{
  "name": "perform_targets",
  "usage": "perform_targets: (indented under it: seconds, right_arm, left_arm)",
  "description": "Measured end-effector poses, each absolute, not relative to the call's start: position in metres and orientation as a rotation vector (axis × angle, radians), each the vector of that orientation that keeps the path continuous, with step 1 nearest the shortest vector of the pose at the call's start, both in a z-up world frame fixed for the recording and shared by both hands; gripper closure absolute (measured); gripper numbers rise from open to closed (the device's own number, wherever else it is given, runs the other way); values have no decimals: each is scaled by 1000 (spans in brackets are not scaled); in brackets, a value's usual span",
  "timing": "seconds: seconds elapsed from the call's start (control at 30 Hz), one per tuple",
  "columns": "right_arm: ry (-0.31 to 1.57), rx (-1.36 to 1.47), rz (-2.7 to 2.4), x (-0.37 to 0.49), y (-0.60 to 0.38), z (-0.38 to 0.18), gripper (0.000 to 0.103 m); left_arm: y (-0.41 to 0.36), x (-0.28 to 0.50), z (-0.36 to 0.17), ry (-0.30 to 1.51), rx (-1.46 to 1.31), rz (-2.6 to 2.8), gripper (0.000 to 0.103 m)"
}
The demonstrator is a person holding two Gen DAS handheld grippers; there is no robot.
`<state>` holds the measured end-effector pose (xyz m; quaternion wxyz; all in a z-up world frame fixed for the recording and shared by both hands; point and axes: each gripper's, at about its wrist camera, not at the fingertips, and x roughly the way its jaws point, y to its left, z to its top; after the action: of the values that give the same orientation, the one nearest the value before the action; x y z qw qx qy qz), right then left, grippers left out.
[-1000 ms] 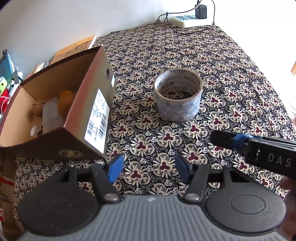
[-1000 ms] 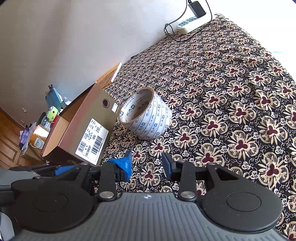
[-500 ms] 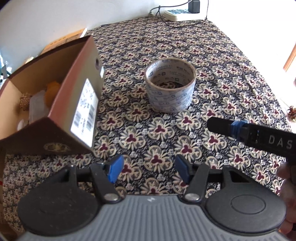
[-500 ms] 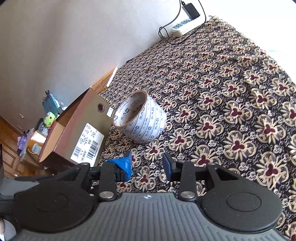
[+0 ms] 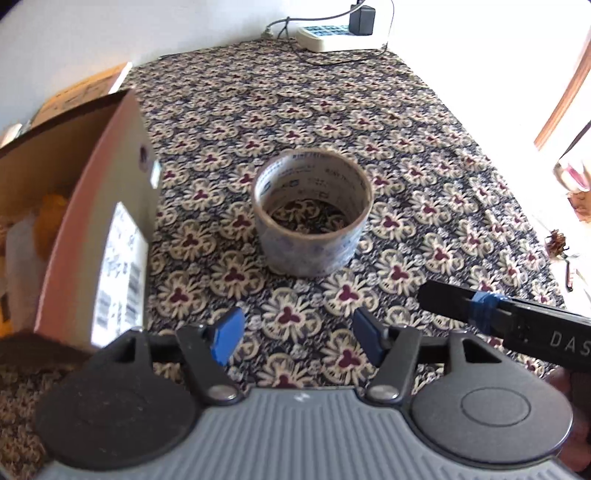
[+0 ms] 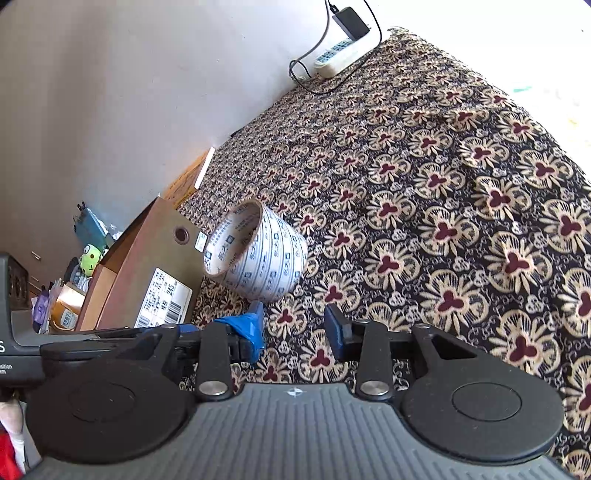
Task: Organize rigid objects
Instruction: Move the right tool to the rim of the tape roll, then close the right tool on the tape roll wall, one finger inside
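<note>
A flower-patterned cloth (image 5: 424,155) is covering the whole work surface and carrying everything else. At its left edge a brown shoebox (image 5: 107,229) is standing open, its barcode label facing the cloth, with an orange item and some blurred pieces lying inside. A wide roll of printed tape (image 5: 312,214) is sitting upright on the cloth just beside the box, apart from it and ahead of both tools. A white power strip (image 5: 325,35) is lying at the far edge by the wall. The left gripper (image 5: 297,334) is hovering short of the roll, its jaws opening with only cloth between them. The right gripper (image 6: 293,328) is hanging to its right, jaws parted narrowly and gripping nothing.
</note>
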<state>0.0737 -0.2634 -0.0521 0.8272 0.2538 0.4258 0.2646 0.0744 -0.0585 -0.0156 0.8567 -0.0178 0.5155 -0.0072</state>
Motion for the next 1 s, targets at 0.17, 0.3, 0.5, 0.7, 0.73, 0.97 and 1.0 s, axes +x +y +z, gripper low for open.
perform_targets:
  seconds: [0.17,0.3,0.5,0.7,0.73,0.97,1.0]
  right_arm:
    - [887,567,565,91,-256,-51,83]
    - [845,601,582,101,-250,-46,80]
    - [799,589,569,112,-235,-44,80]
    - [805,622,539,122,-228,-52,79]
    - [808,624,538,123,-226,-53,79]
    - [842,596,537,131,-206,-58,77]
    - [850,589,534,132,-203,-59,76]
  left_arm:
    - [-57,85,-20,1054,-45,-60,33]
    - [-58,94,-27,1034,-24,-73,33]
    - [-56,105,-35,1013,37,-87,33]
    - [-55,116,-45,1008,89,-112,31]
    - [-55,118,-46,1008,92,-115,31]
    - [-54,127,-54,1002,105,-140,31]
    - [-54,128,-56,1004,112,-139,31]
